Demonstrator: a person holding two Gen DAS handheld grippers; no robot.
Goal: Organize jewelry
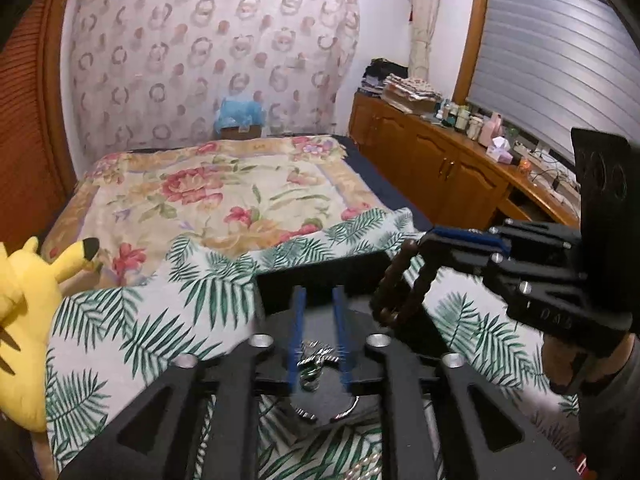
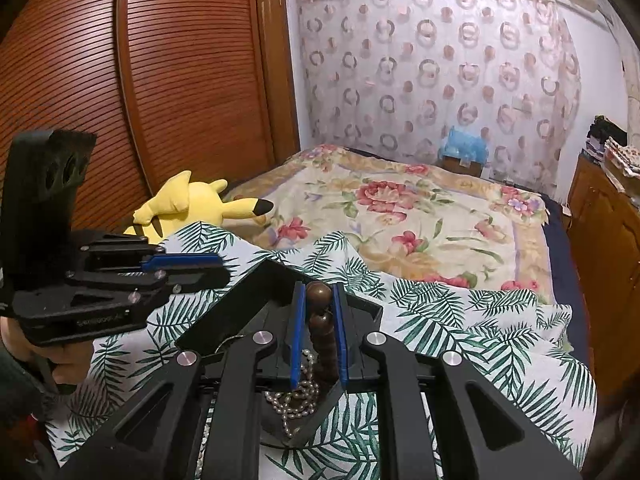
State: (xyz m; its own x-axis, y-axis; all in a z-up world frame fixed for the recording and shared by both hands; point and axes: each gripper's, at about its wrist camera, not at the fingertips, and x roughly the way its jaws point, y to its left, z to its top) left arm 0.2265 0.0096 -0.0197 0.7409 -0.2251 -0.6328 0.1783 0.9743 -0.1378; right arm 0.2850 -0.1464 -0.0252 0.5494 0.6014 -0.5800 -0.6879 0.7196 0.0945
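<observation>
A black jewelry tray (image 1: 280, 280) lies on the palm-leaf cloth on the bed. My left gripper (image 1: 319, 322) is held above it, shut on a small silver piece of jewelry (image 1: 316, 354) between its blue pads. A silver ring (image 1: 348, 410) lies in the tray below. My right gripper (image 2: 319, 320) is shut on a brown wooden bead bracelet (image 2: 320, 320), which hangs as a loop in the left wrist view (image 1: 400, 288). A pearl necklace (image 2: 298, 396) lies in the tray under the right gripper.
A yellow plush toy (image 2: 192, 204) lies at the left of the bed by the wooden wardrobe (image 2: 160, 80). A floral blanket (image 1: 208, 192) covers the far bed. A wooden cabinet (image 1: 440, 160) with bottles stands at the right.
</observation>
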